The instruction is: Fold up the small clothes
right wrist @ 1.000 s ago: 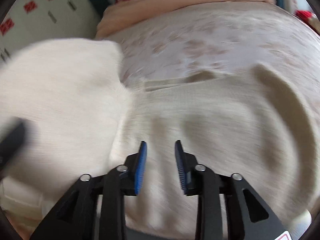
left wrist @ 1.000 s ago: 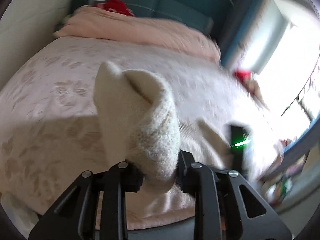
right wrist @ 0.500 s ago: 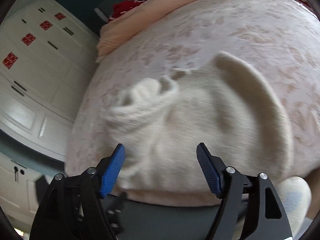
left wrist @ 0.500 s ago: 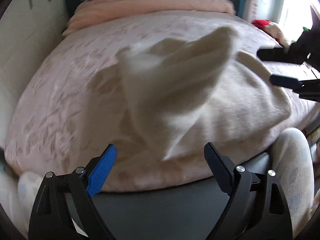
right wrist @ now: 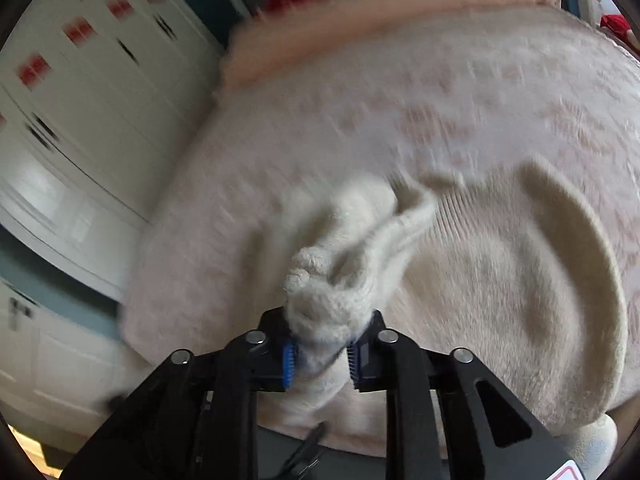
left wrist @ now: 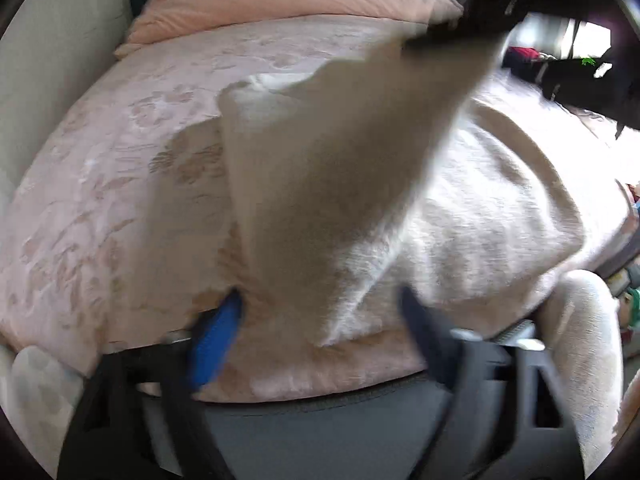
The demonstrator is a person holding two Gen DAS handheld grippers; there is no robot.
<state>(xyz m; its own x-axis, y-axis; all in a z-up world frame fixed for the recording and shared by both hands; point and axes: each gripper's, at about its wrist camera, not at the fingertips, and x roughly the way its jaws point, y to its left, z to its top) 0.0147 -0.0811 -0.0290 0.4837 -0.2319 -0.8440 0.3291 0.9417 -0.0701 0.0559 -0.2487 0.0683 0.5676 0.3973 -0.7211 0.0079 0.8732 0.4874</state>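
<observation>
Looking along my left gripper (left wrist: 316,340), I see its jaws spread wide and holding nothing, the blue pad (left wrist: 212,344) on the left and the dark finger on the right blurred at the near edge of the bed (left wrist: 100,208). Between and beyond them the cream knitted sweater (left wrist: 480,216) lies on the pink flowered bedspread, most of it to the right. One part of it rises as a shaded flap (left wrist: 332,168) toward the far right, where my right gripper (left wrist: 452,36) shows only as a dark blur at its top; this view does not reveal how that one grips.

My right wrist view answers that: my right gripper (right wrist: 320,356) is clenched on a bunched wad of the sweater (right wrist: 500,280), knit bulging out between the blue pads. It also shows the white cupboard doors (right wrist: 80,120) on the left and the sweater's curved edge on the right. The folded peach duvet (right wrist: 380,12) lies at the far end of the bed in both views.
</observation>
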